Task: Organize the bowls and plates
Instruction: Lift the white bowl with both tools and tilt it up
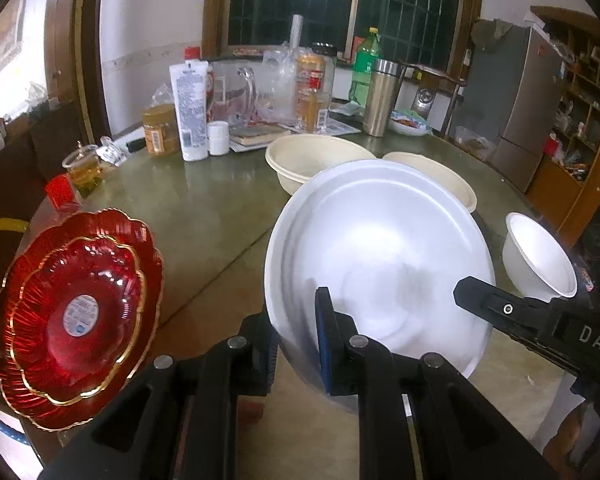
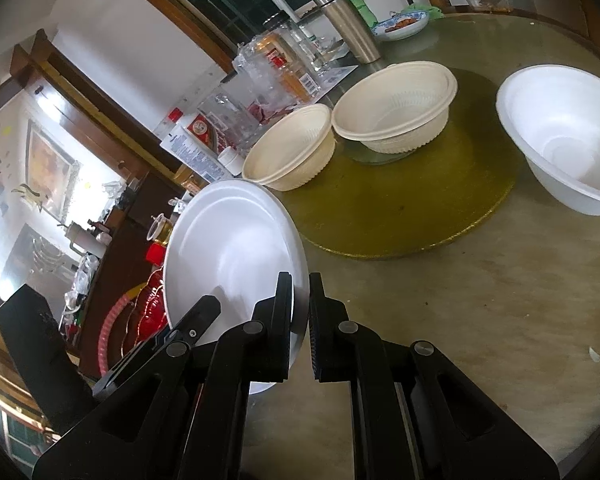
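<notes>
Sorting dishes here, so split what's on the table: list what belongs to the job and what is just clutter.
Job: white plate gripped by left gripper and right gripper; white bowl; two cream bowls; red plates.
Clutter: steel tumbler, green bottle, lotion tube, glass teacup.

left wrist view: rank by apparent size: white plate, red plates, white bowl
1. white plate, though nearest the camera
2. red plates, close behind
3. white bowl, clearly smallest
</notes>
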`<state>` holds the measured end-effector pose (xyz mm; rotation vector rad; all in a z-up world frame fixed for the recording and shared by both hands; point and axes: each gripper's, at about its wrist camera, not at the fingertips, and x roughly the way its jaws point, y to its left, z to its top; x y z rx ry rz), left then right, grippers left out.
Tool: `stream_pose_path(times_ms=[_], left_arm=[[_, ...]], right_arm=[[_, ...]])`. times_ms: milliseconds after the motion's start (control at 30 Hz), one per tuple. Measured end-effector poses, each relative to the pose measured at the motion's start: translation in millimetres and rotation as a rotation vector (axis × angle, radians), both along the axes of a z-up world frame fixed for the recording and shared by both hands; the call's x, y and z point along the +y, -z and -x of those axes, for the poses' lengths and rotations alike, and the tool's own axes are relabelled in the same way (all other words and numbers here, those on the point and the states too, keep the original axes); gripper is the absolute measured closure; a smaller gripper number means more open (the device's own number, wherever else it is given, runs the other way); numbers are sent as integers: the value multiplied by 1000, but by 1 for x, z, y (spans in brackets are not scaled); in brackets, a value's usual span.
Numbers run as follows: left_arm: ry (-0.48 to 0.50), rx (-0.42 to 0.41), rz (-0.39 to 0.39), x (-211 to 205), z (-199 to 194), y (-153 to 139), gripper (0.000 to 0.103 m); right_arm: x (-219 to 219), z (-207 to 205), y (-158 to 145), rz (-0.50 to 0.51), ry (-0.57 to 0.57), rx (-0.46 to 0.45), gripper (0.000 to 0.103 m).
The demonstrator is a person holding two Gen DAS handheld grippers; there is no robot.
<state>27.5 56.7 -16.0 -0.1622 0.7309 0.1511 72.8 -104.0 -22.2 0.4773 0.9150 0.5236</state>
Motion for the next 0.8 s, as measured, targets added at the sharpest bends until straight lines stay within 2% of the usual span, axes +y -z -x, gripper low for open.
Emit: stream_pose_path(times_ms=[300, 800], left_arm=[[-52, -40, -4, 15, 10, -1, 87], [-97, -86, -33, 18, 24, -6, 87]], right_arm=[[20, -1, -2, -4, -46, -43, 96], [33, 1, -4, -4, -82, -77, 95]])
